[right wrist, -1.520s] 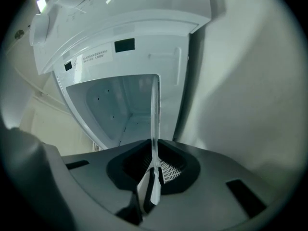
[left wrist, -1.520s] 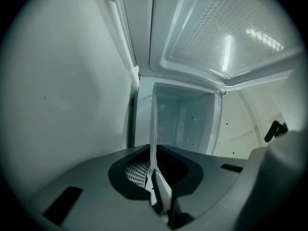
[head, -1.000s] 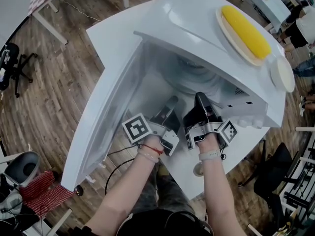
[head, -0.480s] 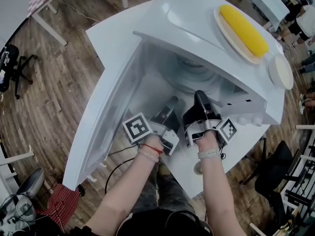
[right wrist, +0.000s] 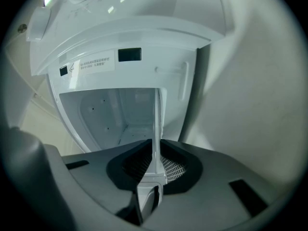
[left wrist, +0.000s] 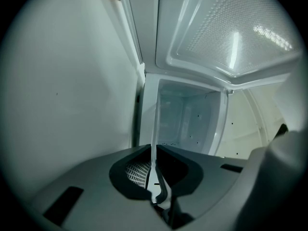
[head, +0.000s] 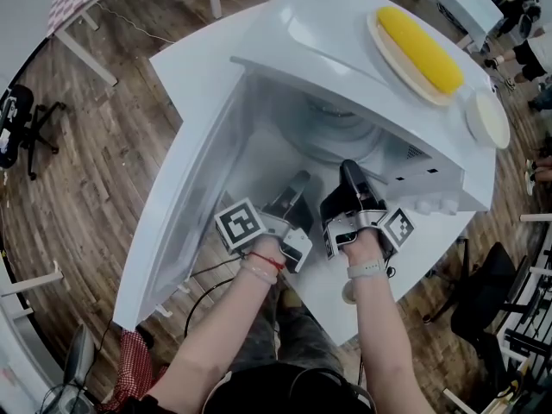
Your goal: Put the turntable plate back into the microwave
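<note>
turntable plate (head: 341,132), of clear ribbed glass, is seen from the head view lying flat with its face upward, mostly inside the open cavity of a white microwave (head: 345,33). being round, it has no long axis; its near rim is turned toward the person. whether it rests on the cavity floor cannot be told.

the left hand-held gripper (head: 297,181) and the right hand-held gripper (head: 349,172) are placed side by side at the cavity mouth, both pointed inward. in the left gripper view the jaws (left wrist: 155,177) are closed tight on the plate's rim (left wrist: 155,129), which is shown edge-on as a thin pale line running away into the cavity. the same is shown in the right gripper view, where the jaws (right wrist: 155,170) are pressed onto the glass edge (right wrist: 155,124).

the microwave door (head: 181,214) is swung wide open on the person's left. the microwave is set on a white counter (head: 194,59). on top of it a yellow corn cob (head: 423,46) is laid on a dish (head: 392,46).
</note>
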